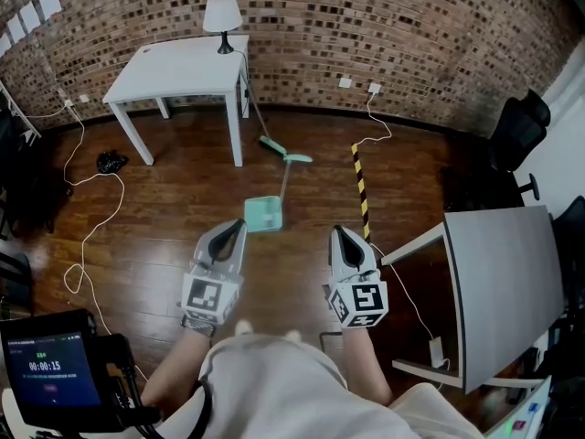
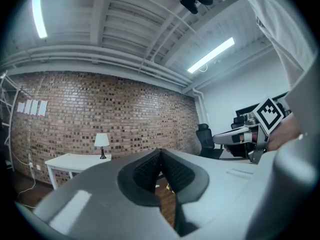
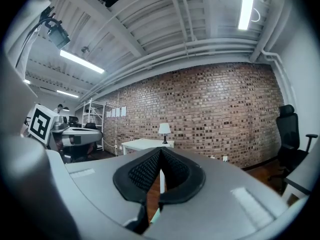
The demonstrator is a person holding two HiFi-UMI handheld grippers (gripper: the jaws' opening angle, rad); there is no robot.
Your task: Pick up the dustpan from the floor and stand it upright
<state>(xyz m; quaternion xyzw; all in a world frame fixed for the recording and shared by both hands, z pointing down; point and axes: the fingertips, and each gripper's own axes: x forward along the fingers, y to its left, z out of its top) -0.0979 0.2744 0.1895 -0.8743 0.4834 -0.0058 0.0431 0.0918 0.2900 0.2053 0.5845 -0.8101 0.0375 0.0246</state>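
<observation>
Premises are presenting as a loft-style office. A bare brick wall [image 1: 384, 26] is backing a plank floor [image 1: 174, 236]. A white bench [image 1: 183, 67] is carrying a lamp [image 1: 222, 15], and a black office chair [image 1: 519, 126] is standing beyond a grey bench [image 1: 503, 282]. Tube lights [image 3: 247, 6] are hanging under exposed ceiling pipes [image 3: 200, 49].

A small screen [image 1: 50, 373] at the lower left of the head view shows a timer reading 00:00:15. The finer lines around it are too small to read.
</observation>
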